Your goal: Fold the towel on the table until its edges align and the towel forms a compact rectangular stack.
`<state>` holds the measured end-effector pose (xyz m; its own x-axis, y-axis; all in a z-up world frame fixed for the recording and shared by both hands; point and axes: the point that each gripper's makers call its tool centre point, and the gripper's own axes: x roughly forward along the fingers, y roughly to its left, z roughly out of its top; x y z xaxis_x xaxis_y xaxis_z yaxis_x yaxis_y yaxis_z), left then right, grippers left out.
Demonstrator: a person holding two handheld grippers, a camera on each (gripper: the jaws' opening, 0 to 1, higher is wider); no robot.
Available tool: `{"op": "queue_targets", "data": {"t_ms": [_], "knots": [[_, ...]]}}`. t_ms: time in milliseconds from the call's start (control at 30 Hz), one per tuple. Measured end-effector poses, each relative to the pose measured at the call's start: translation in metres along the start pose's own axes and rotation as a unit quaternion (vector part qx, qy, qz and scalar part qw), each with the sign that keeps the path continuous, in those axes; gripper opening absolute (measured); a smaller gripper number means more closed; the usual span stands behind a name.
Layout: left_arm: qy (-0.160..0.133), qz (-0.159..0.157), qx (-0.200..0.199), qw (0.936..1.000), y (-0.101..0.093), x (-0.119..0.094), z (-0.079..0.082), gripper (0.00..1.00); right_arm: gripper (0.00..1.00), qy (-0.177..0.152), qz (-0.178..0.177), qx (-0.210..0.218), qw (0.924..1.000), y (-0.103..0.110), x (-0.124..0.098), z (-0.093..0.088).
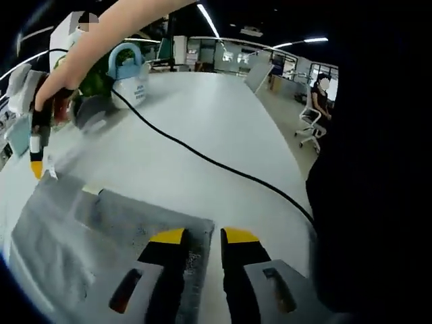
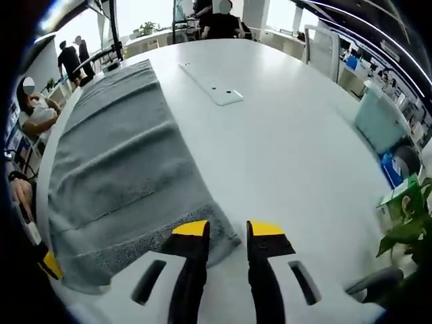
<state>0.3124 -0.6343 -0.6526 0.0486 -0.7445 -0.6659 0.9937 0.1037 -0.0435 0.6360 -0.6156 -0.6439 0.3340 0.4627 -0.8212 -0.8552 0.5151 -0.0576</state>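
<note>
White tabletop (image 2: 290,135) in a large open office, with a grey towel (image 2: 115,175) spread flat along one side of it. In the right gripper view the towel runs lengthwise away from the camera, its near corner lying just under the tips of the right gripper (image 2: 228,229), whose yellow-tipped jaws stand a little apart with nothing between them. In the left gripper view the towel (image 1: 88,229) lies beneath and to the left of the left gripper (image 1: 204,236), whose jaws are likewise parted and hold nothing; the left jaw sits over the towel's edge. At the far left of that view a person's hand holds the right gripper (image 1: 35,162) down near the towel's far corner. A black cable (image 1: 202,158) curves across the table. A flat white plate (image 2: 210,84) lies beyond the towel. Green plant leaves (image 2: 408,226) show at the table's edge
</note>
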Motion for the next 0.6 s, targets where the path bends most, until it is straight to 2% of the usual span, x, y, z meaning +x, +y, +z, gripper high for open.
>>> {"op": "queue_targets", "data": {"t_ms": [167, 233, 333, 467, 600], "knots": [[-0.018, -0.011, 0.007, 0.9998, -0.003, 0.006, 0.003, 0.12, 0.19, 0.003, 0.001, 0.008, 1.0000, 0.000, 0.002, -0.007], [-0.019, -0.006, 0.018, 0.9996, -0.001, 0.008, 0.005, 0.10, 0.18, 0.007, 0.007, 0.024, 0.9997, 0.001, 0.001, -0.011], [-0.014, -0.001, 0.009, 0.9999, 0.001, 0.010, 0.006, 0.08, 0.18, -0.005, 0.007, 0.041, 0.9991, 0.001, -0.002, -0.010], [-0.004, 0.010, 0.031, 0.9995, 0.000, 0.011, 0.007, 0.06, 0.18, -0.008, 0.004, 0.051, 0.9987, -0.003, -0.003, -0.013], [-0.011, 0.002, 0.026, 0.9996, 0.000, 0.013, 0.009, 0.03, 0.16, -0.013, 0.009, 0.077, 0.9969, -0.006, -0.003, -0.017]]}}
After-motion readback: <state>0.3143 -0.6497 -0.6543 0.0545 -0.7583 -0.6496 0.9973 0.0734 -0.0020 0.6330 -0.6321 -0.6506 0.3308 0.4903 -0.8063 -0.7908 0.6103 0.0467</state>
